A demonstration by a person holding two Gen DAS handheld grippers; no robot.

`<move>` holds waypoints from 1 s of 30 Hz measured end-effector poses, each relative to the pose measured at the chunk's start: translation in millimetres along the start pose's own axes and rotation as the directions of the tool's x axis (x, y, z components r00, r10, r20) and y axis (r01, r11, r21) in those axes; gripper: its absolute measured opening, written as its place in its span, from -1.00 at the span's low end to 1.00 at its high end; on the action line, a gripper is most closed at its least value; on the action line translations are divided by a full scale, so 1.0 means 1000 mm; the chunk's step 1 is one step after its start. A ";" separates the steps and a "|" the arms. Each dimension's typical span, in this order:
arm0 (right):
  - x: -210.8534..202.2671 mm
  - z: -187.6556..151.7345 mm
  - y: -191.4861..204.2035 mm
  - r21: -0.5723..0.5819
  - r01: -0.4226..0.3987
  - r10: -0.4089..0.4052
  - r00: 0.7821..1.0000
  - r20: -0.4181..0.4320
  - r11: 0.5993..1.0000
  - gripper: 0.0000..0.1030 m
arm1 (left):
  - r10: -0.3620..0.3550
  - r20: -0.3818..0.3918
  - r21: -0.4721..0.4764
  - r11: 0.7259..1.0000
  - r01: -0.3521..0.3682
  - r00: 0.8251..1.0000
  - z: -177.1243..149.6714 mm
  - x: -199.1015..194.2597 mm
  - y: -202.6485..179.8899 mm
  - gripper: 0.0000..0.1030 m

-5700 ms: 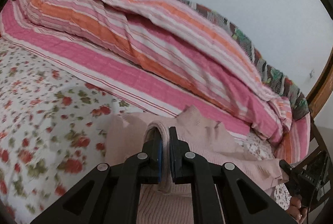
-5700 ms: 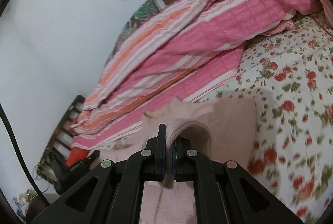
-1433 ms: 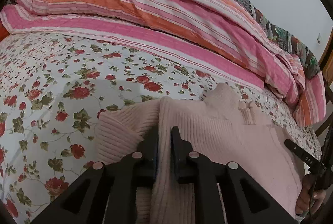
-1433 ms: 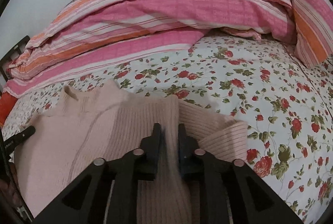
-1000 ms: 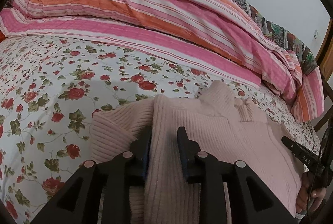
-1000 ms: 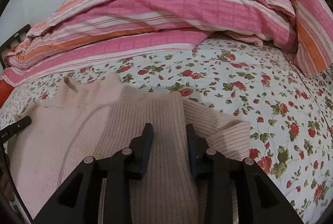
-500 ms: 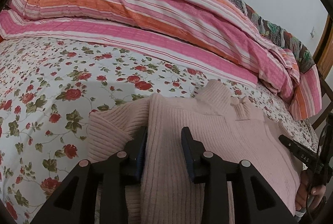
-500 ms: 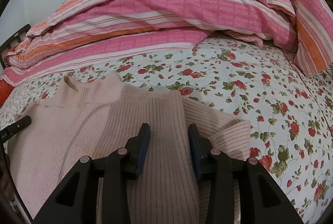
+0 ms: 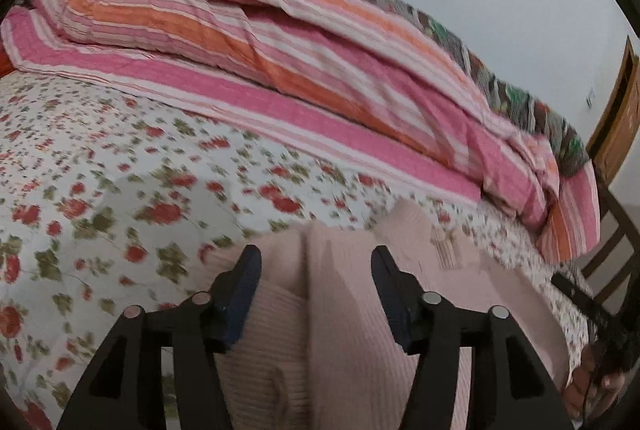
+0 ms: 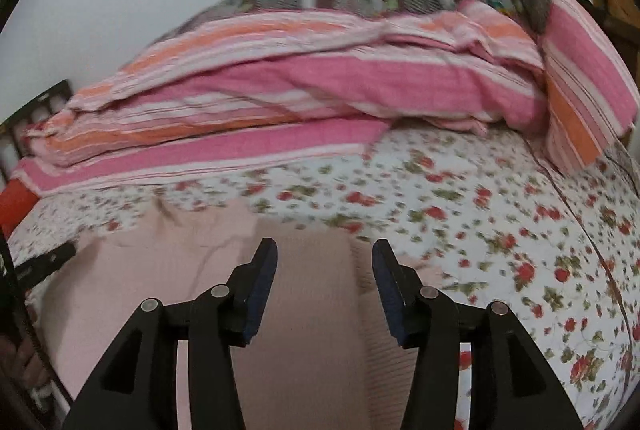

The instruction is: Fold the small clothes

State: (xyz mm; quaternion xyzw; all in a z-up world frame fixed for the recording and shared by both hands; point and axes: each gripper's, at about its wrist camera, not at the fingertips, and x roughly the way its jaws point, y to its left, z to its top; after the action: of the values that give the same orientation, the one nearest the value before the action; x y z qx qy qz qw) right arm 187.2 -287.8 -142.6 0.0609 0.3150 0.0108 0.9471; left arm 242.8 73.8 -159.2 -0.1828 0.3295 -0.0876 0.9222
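Note:
A pale pink ribbed knit sweater (image 9: 344, 310) lies flat on the floral bed sheet (image 9: 100, 190), collar toward the far side, with a folded-over sleeve. It also shows in the right wrist view (image 10: 308, 290). My left gripper (image 9: 316, 258) is open, its jaws wide apart just above the sweater's left part, holding nothing. My right gripper (image 10: 324, 254) is open too, above the sweater's right part, empty. The other gripper's black tip (image 9: 576, 294) shows at the right edge of the left wrist view.
A rolled pink, orange and white striped quilt (image 9: 300, 42) lies along the far side of the bed against the wall, also in the right wrist view (image 10: 320, 78). A wooden headboard (image 9: 616, 118) stands at the right.
Both grippers let go of the sweater and opened wide. They have pulled back and lifted slightly; the sweater stays flat on the sheet.

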 end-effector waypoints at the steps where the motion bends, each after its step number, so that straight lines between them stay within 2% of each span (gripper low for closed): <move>1: 0.001 -0.001 0.010 -0.017 -0.034 0.033 0.999 -0.022 0.999 -0.05 | 0.003 0.007 -0.007 1.000 -0.003 1.000 0.002 -0.002 0.003 0.07; 4: 0.007 -0.010 0.043 -0.051 -0.131 0.125 0.987 -0.105 0.990 -0.05 | 0.012 0.013 -0.039 0.999 -0.012 1.000 0.005 -0.004 0.015 0.08; 7: 0.019 -0.023 0.074 -0.085 -0.170 0.153 0.972 -0.181 0.982 -0.05 | 0.026 0.006 -0.048 0.999 -0.026 1.000 0.007 -0.005 0.024 0.08; 9: 0.033 -0.028 0.093 -0.137 -0.123 0.091 0.971 -0.221 0.983 -0.05 | 0.047 0.009 -0.042 0.998 -0.046 0.999 0.007 -0.007 0.030 0.08; 12: 0.049 -0.029 0.111 -0.193 -0.050 0.003 0.972 -0.235 0.980 -0.06 | 0.056 0.007 -0.051 0.997 -0.056 0.998 0.007 -0.011 0.043 0.08; 15: 0.071 -0.023 0.111 -0.163 -0.008 -0.040 0.957 -0.287 0.987 -0.06 | 0.050 -0.002 -0.069 0.996 -0.050 0.999 0.006 -0.017 0.056 0.08; 23: 0.102 -0.004 0.106 -0.098 0.036 -0.067 0.939 -0.338 0.995 -0.05 | 0.021 -0.045 -0.061 0.998 -0.024 0.999 -0.003 -0.019 0.068 0.08; 30: 0.114 0.005 0.108 -0.086 0.038 -0.065 0.939 -0.338 0.996 -0.05 | 0.017 -0.022 0.011 1.000 -0.017 1.000 -0.008 -0.030 0.058 0.08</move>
State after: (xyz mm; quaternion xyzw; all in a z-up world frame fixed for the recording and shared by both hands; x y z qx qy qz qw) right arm 283.5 -174.5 -193.6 0.0129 0.4748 0.0086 0.8800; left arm 217.0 133.5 -170.1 -0.1742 0.3405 -0.0834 0.9202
